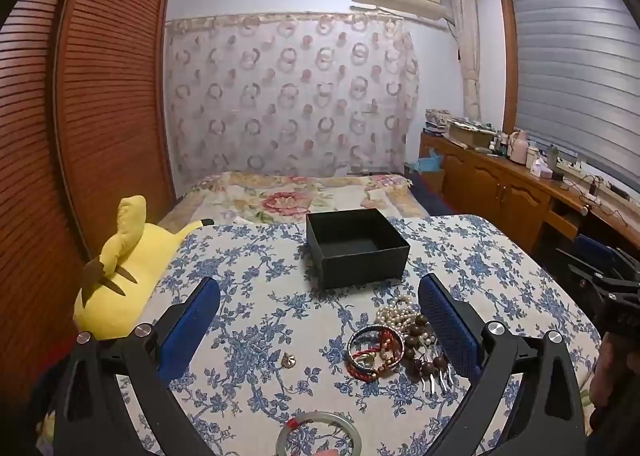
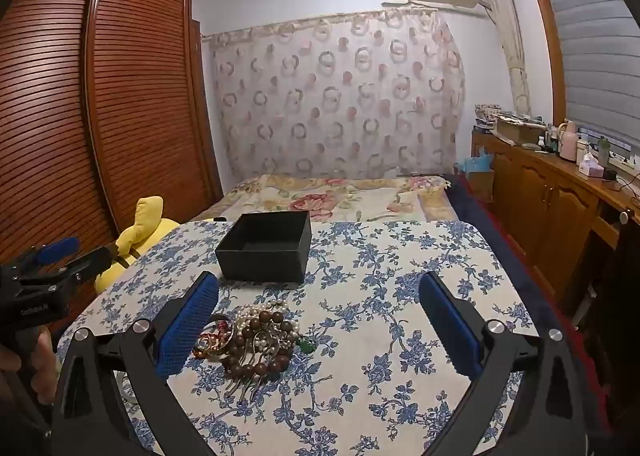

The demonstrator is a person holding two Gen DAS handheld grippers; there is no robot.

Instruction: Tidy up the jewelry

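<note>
An open, empty black box [image 1: 357,246] stands at the far side of the table; it also shows in the right wrist view [image 2: 266,246]. A jewelry pile [image 1: 396,340] lies in front of it: white pearls, brown wooden beads, red and blue bangles, metal hairpins. The pile shows in the right wrist view [image 2: 256,336] with a small green stone [image 2: 307,345]. A pale jade bangle [image 1: 318,434] and a small gold piece [image 1: 289,361] lie apart. My left gripper [image 1: 320,316] is open and empty, the pile by its right finger. My right gripper [image 2: 320,316] is open and empty, the pile by its left finger.
The table carries a blue floral cloth [image 1: 256,296]. A yellow plush toy [image 1: 120,276] lies off its left edge. A bed [image 1: 304,196] lies beyond, a wooden wardrobe [image 1: 80,116] to the left, a wooden cabinet [image 1: 520,184] with clutter to the right.
</note>
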